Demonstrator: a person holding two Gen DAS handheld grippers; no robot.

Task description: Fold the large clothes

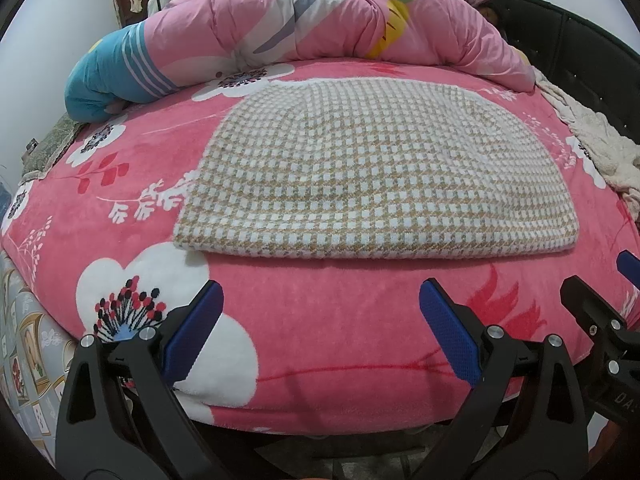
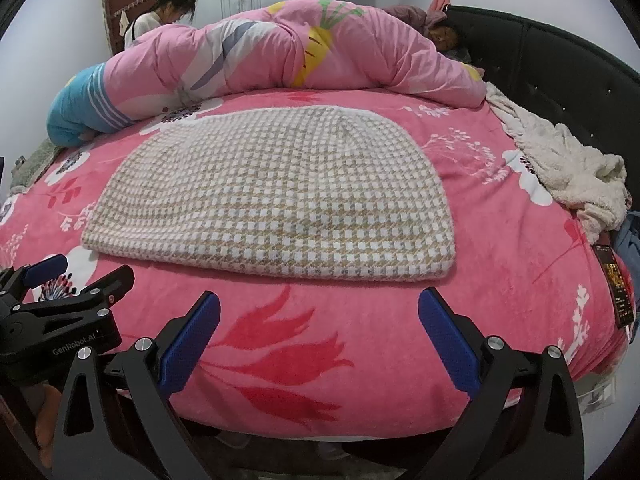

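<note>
A tan and white checked garment lies folded flat in a neat rectangle on the pink flowered bed cover. It also shows in the right wrist view. My left gripper is open and empty, held above the bed's near edge, short of the garment's front fold. My right gripper is open and empty, beside the left one, also short of the garment. The right gripper shows at the right edge of the left wrist view, and the left gripper at the left edge of the right wrist view.
A pink quilt is rolled up along the far side of the bed. A cream fleece blanket is bunched at the right by the black headboard. A person stands behind the bed; another lies by the headboard.
</note>
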